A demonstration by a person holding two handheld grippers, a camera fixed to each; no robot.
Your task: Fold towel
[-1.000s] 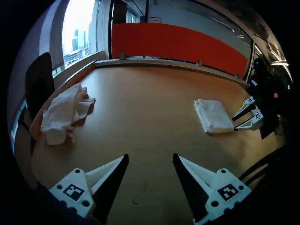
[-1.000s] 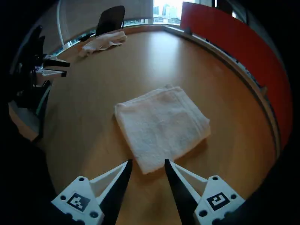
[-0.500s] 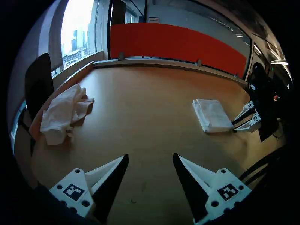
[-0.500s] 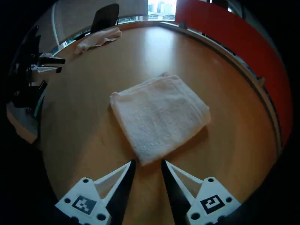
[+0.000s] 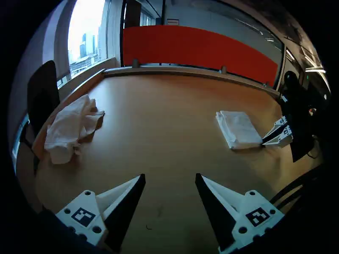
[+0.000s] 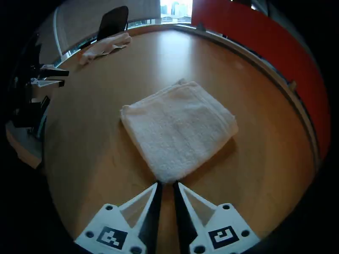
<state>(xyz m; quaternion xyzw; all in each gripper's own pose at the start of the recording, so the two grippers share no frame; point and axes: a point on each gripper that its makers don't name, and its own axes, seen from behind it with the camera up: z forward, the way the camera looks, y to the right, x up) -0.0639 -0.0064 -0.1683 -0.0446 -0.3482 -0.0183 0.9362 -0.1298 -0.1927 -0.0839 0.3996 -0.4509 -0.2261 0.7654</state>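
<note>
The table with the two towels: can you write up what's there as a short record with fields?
Surface: wooden table
Folded towel: neat square, lying flat
Crumpled towel: loose heap near the table's edge, beside a chair
Left gripper: open, above bare table, holding nothing
Right gripper: fingers nearly together at the folded towel's near corner; grip unclear

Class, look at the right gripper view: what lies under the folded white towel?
The folded towel lies flat on the wooden table, with bare wood showing all round it. Anything between its layers or beneath it is covered.
</note>
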